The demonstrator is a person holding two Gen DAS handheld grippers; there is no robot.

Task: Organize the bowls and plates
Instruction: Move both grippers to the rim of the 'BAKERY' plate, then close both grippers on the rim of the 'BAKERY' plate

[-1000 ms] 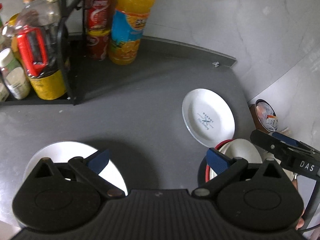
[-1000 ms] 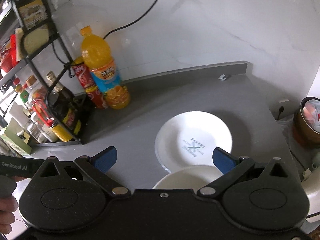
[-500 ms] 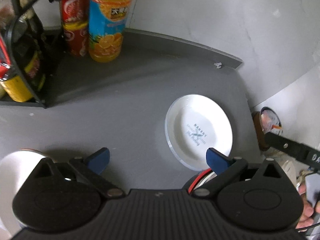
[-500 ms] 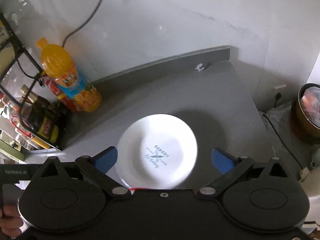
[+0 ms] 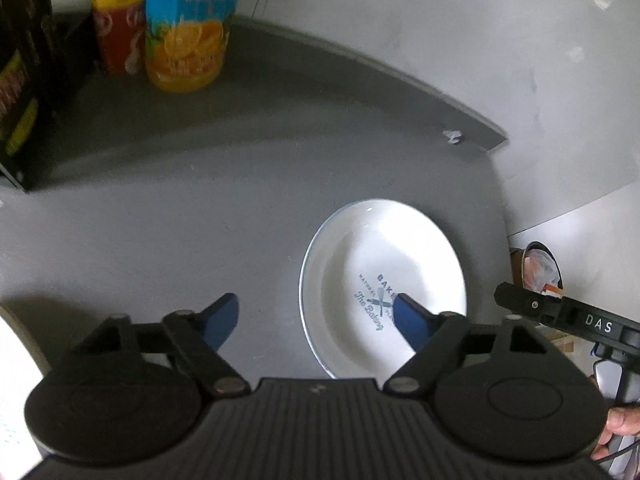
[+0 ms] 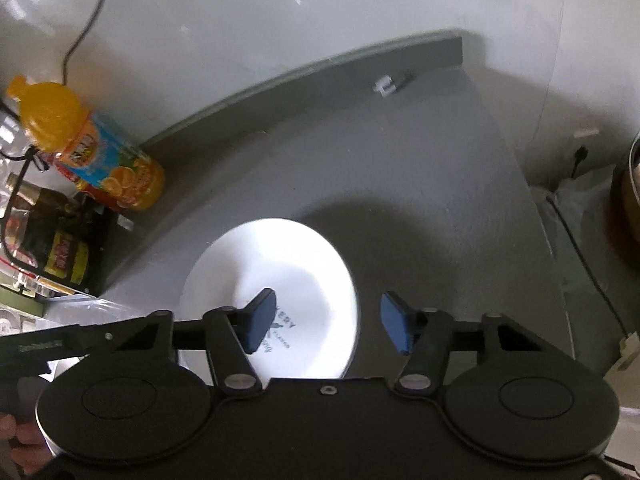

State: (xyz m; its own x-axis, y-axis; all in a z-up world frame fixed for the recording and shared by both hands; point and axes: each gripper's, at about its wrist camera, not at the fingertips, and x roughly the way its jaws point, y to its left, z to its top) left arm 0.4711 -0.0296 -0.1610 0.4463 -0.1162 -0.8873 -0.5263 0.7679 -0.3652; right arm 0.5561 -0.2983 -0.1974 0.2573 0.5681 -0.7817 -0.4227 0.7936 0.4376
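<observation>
Left claw [image 5: 316, 314]: released, blue pads wide apart, nothing between them. It hangs over the grey bench [image 5: 200, 200]. Its right pad [image 5: 408, 316] overlaps the plate in view; contact with the plate cannot be told.

Right claw [image 6: 326, 324]: released, pads apart, nothing gripped. Its left pad [image 6: 258, 320] sits over the plate's printed centre; the right pad [image 6: 396, 322] lies just past the plate's right rim, over bare bench. Whether either pad touches the plate cannot be told.

Plate [image 5: 384, 280]: white, shallow, blue lettering in the middle, lying flat on the bench toward its right end, near the edge. In the right wrist view the plate [image 6: 276, 280] is strongly lit and partly hidden by the claw body.

A white round edge [image 5: 16, 380] shows at the far left of the left wrist view; plate or bowl cannot be told.

Back left corner of the bench: orange juice bottle [image 5: 188, 28], red can [image 5: 116, 20] beside it, dark bottles [image 6: 48, 236] on a black rack further left. Well apart from the plate.

A hand [image 5: 618, 424] shows at the lower right of the left wrist view, below the other tool's black bar marked DAS.
</observation>
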